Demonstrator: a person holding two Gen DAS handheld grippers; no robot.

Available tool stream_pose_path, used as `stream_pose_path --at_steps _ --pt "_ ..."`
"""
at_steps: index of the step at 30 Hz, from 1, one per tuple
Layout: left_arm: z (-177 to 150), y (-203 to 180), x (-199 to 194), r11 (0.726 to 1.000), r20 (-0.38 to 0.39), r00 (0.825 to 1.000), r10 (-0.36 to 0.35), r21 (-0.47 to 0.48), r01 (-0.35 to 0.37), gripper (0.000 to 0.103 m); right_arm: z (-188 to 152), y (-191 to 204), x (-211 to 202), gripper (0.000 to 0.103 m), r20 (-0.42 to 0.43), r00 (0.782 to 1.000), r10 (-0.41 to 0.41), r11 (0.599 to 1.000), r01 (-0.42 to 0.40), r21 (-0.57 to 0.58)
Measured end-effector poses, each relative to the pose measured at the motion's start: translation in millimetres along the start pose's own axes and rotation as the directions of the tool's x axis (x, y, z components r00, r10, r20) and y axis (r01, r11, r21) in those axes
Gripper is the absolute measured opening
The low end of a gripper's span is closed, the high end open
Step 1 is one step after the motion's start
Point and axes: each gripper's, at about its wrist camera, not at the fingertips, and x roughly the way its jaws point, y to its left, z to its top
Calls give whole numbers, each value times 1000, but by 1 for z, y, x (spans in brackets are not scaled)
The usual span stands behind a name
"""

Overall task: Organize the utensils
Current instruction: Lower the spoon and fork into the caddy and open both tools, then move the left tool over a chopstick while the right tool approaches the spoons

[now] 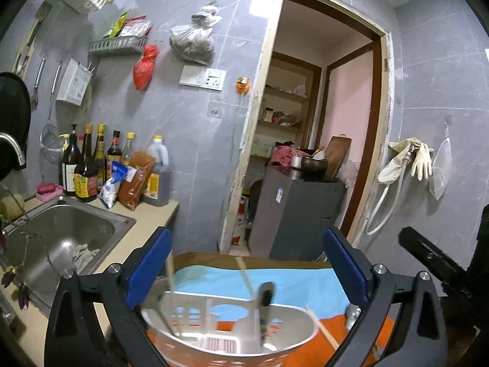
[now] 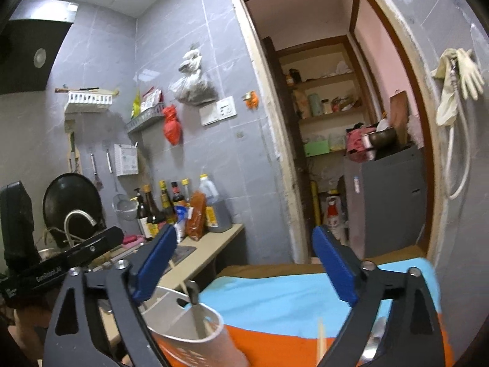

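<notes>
both tongs, left gripper [image 1: 246,263] and right gripper [image 2: 244,260], stand spread and hold nothing, with the utensil holder [image 1: 232,330] just below the left one, its chopsticks [image 1: 169,281] upright.

My left tool [image 1: 246,270] has blue pads on black arms (my right tool [image 2: 244,264] matches). The pale plastic utensil holder [image 1: 226,333] sits on a blue-and-orange cloth [image 1: 275,281]; grey marbled wall tiles [image 1: 189,116] behind.

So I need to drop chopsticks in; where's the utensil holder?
In the left wrist view, the holder sits low centre between the open left gripper fingers, on the orange-and-blue cloth.
</notes>
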Motion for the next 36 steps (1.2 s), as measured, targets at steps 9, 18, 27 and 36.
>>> stream_pose_path --at_steps 9,18,27,36 --pt "-10 -67 8 996 -1 999 -51 67 51 98 12 -48 -49 103 19 995 -100 995 101 -23" --pt "-42 -125 31 988 -81 991 -108 106 116 98 1 -107 -81 103 -22 978 -205 978 205 -27" --pt "-81 -160 65 987 -185 980 -77 123 101 98 -26 -158 -88 103 -102 958 -268 963 269 -7" --pt "-123 -175 104 982 -305 952 8 182 51 98 -56 -196 -74 103 -194 945 -264 961 275 35"
